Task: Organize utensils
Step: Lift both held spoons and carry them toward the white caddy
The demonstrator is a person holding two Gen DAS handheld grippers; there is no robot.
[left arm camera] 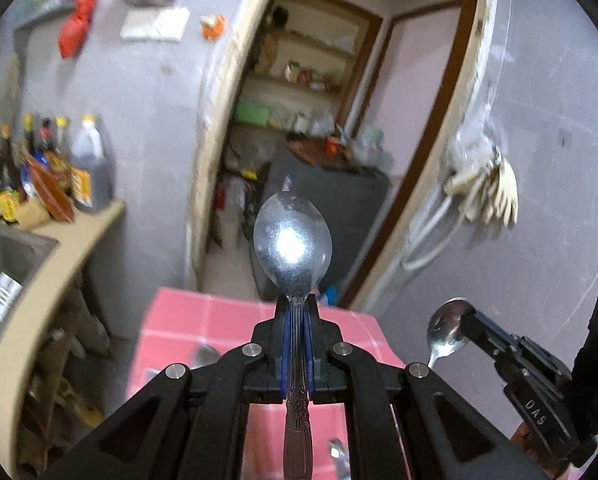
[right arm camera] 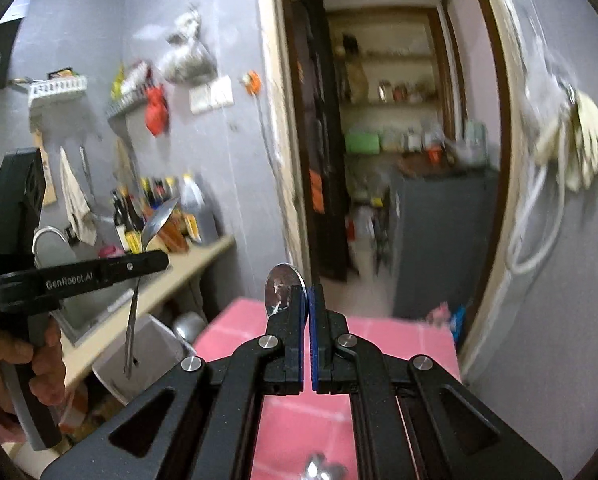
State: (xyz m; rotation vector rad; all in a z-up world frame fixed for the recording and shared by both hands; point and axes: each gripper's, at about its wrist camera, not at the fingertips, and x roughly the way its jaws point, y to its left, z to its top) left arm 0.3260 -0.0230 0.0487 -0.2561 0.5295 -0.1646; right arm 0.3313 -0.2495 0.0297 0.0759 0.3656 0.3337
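Pink table [left arm camera: 171, 320] below gripper-clamped spoon [left arm camera: 292, 236]

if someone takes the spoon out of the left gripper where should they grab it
By the patterned handle below the left gripper, coming from underneath. The spoon stands upright, clamped at its neck; the handle hangs free and long, while the bowl is smooth and rounded.

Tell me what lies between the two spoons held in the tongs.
Nothing: in the left wrist view, only open air separates the left spoon from the right spoon, with grey wall behind.
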